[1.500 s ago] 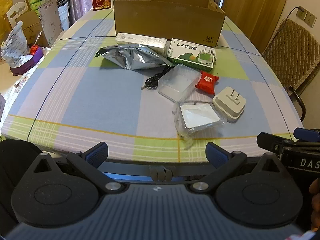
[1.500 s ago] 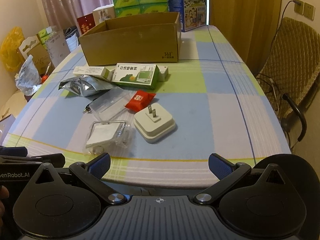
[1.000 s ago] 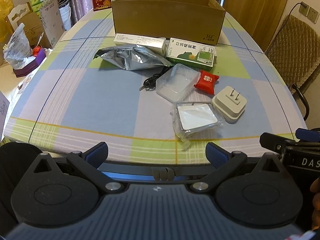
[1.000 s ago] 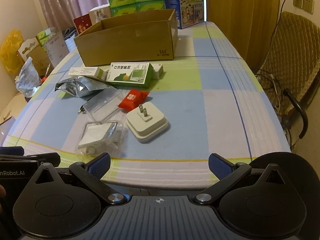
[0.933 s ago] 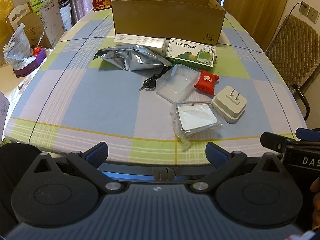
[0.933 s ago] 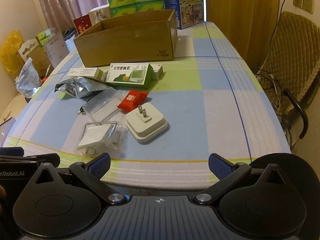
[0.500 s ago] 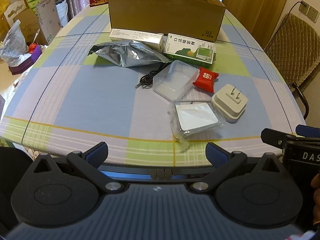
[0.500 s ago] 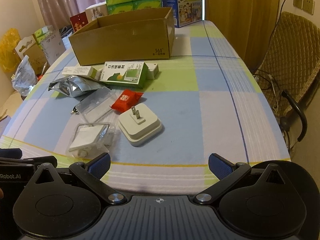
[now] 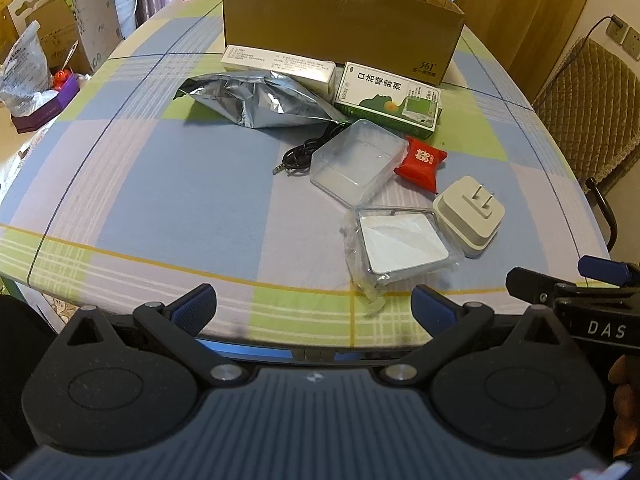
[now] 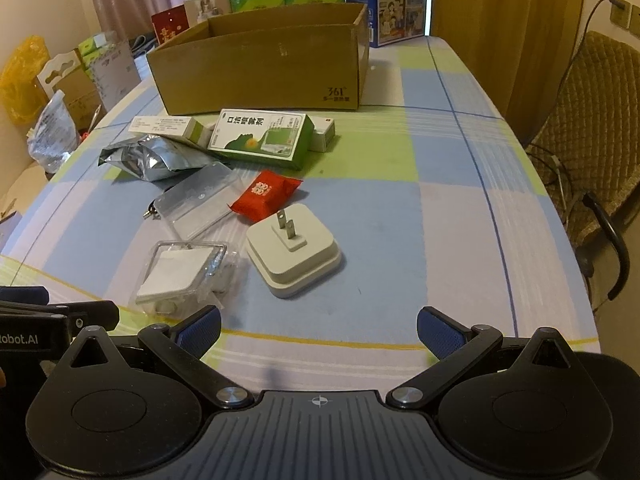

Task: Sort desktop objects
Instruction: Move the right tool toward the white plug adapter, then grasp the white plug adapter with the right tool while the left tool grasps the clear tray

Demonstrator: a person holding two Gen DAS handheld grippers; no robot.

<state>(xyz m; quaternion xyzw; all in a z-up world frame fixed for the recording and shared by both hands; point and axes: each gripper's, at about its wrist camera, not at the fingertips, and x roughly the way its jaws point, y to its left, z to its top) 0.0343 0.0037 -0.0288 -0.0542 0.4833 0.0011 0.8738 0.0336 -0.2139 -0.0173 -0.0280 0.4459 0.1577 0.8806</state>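
On the checked table (image 10: 460,216), near its front edge, lay a white plug adapter (image 10: 294,255) with prongs up, just beside a bagged white square pad (image 10: 181,271), with a red packet (image 10: 265,193), a clear plastic case (image 9: 357,161), a black cable (image 9: 302,152), a silver foil bag (image 9: 260,98) and a green box (image 10: 262,139) behind them. Farther back stood an open cardboard box (image 10: 260,68). Both the left gripper (image 9: 314,308) and the right gripper (image 10: 319,330) hovered at the table edge, fingers spread wide and grasping nothing
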